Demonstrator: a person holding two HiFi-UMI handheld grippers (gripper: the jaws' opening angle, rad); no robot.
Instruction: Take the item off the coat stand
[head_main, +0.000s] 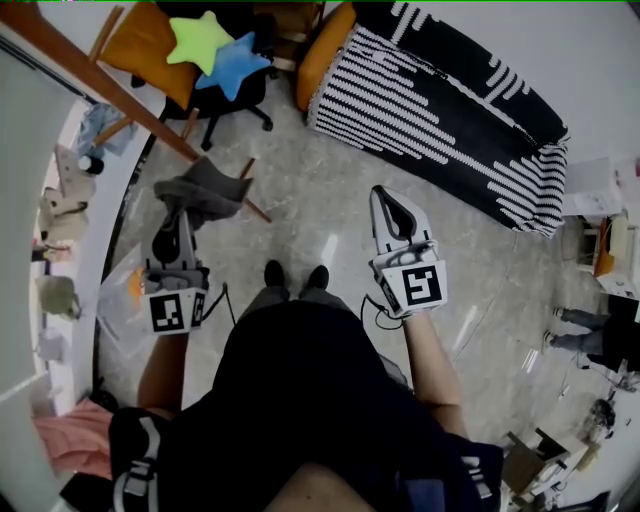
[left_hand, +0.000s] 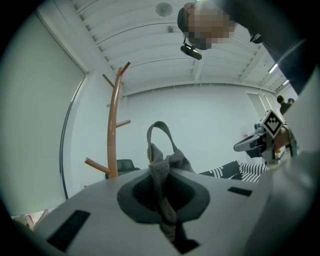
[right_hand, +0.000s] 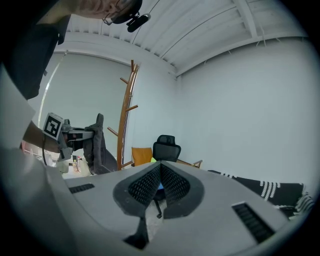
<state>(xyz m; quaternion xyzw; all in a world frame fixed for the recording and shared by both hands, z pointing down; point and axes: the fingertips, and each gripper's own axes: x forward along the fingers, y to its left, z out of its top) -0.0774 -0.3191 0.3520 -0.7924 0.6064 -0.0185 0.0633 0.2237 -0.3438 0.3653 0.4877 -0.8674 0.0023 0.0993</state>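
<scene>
A grey cloth item with a loop strap is pinched between the jaws of my left gripper, which is shut on it. In the head view the grey item bunches at the gripper's tip, close to the foot of the brown wooden coat stand. In the left gripper view the coat stand rises behind the item, apart from it, and its pegs in sight are bare. My right gripper is held level at the right, shut with nothing between its jaws. From the right gripper view, the left gripper with the item shows beside the stand.
A black office chair and an orange chair stand behind the coat stand. Star-shaped cushions lie on the chairs. A black-and-white striped sofa runs along the right. Shelves with small objects line the left wall.
</scene>
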